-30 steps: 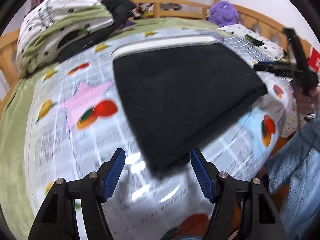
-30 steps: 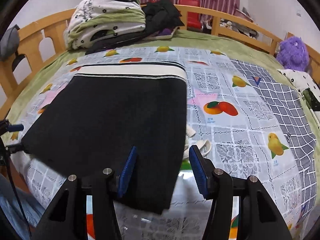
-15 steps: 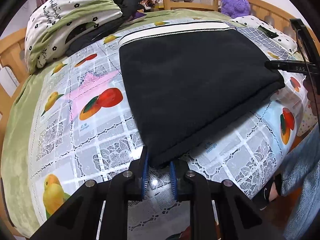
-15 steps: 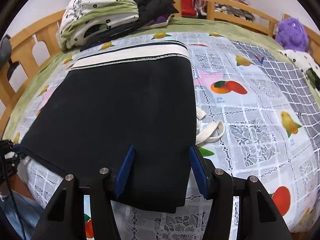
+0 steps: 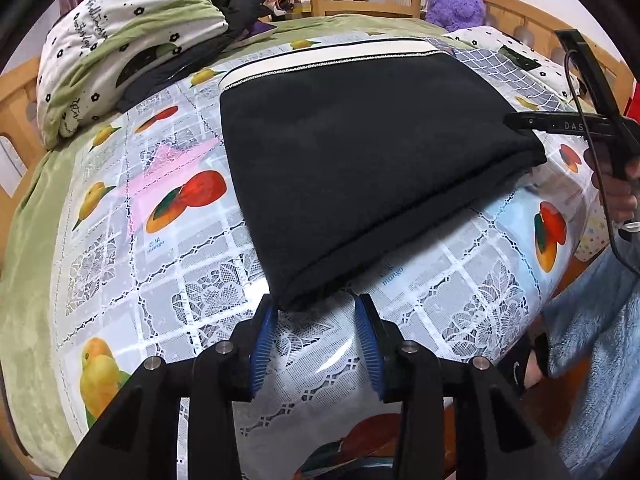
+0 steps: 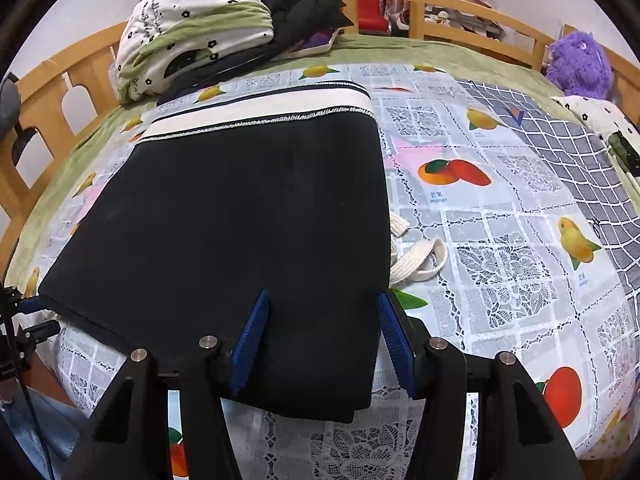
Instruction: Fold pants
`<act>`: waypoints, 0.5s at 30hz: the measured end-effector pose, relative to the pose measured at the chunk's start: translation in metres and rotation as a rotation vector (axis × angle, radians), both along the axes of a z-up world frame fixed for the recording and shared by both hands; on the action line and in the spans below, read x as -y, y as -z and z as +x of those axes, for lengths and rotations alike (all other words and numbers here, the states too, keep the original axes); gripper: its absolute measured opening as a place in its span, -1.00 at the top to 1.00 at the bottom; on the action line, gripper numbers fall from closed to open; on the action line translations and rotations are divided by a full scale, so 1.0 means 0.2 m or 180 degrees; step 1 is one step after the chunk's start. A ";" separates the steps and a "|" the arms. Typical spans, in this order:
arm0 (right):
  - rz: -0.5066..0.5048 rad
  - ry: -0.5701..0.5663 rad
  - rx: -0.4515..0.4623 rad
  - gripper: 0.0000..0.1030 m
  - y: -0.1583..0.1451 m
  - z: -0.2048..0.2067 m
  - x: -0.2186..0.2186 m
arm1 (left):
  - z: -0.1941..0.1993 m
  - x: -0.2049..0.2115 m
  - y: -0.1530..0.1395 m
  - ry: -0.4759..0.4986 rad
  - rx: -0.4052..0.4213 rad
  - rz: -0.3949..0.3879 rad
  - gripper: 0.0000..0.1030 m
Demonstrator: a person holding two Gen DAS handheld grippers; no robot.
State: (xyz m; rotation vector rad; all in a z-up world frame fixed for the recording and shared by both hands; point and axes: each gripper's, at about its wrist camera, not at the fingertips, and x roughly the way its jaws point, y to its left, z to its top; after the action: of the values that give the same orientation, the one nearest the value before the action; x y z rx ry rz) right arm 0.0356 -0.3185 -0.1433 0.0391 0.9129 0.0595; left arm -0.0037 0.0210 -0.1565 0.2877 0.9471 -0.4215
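Note:
The black pants [image 5: 360, 152] lie folded flat on the fruit-print bedspread [image 5: 168, 248], their white waistband [image 5: 328, 62] at the far edge. My left gripper [image 5: 316, 320] is open, just short of the pants' near corner, touching nothing. In the right wrist view the pants [image 6: 248, 220] fill the middle, and a white drawstring [image 6: 420, 260] sticks out at their right edge. My right gripper [image 6: 324, 320] is open, its blue pads either side of the near right corner of the fabric. The right gripper also shows in the left wrist view [image 5: 560, 124].
A rolled duvet [image 6: 192, 28] and dark clothes [image 6: 304, 4] are piled at the bed's far left. A purple plush toy [image 6: 580, 64] sits at the far right. A wooden rail [image 6: 460, 16] rings the bed. The person's blue sleeve [image 5: 592, 344] is at the right.
My left gripper, shut at the pants' corner half a second ago, has opened and drawn back slightly. The right gripper stays open, slightly nearer over the fabric's corner.

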 end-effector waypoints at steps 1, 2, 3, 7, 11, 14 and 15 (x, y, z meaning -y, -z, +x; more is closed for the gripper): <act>-0.0014 -0.0002 0.0006 -0.06 0.00 0.00 0.00 | 0.00 -0.01 0.00 -0.0002 -0.0014 -0.0034 0.26; -0.0022 -0.0002 0.0010 -0.06 0.00 0.00 0.00 | 0.00 -0.01 -0.01 -0.0002 -0.0022 -0.0057 0.26; -0.0024 -0.0002 0.0012 -0.06 0.00 0.00 0.00 | 0.00 -0.01 -0.02 0.0003 -0.0027 -0.0086 0.26; -0.0022 -0.0003 0.0010 -0.06 0.00 0.00 0.00 | -0.01 -0.04 -0.06 0.0081 -0.0009 -0.0242 0.23; -0.0090 -0.0040 0.0014 -0.06 -0.01 0.00 -0.01 | -0.01 -0.06 -0.11 0.0181 0.0012 -0.0406 0.11; -0.0288 -0.0083 0.0142 -0.07 -0.06 -0.03 -0.04 | -0.02 -0.08 -0.16 0.0220 0.0142 -0.0483 0.11; -0.0307 -0.0101 0.0214 -0.06 -0.09 -0.04 -0.05 | -0.02 -0.09 -0.19 0.0250 0.0168 -0.0555 0.09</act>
State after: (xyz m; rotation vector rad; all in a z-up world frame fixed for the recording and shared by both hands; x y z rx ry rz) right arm 0.0271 -0.3086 -0.1257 -0.0668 0.8481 0.0459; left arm -0.0071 0.0390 -0.1193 0.1767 0.8435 -0.5626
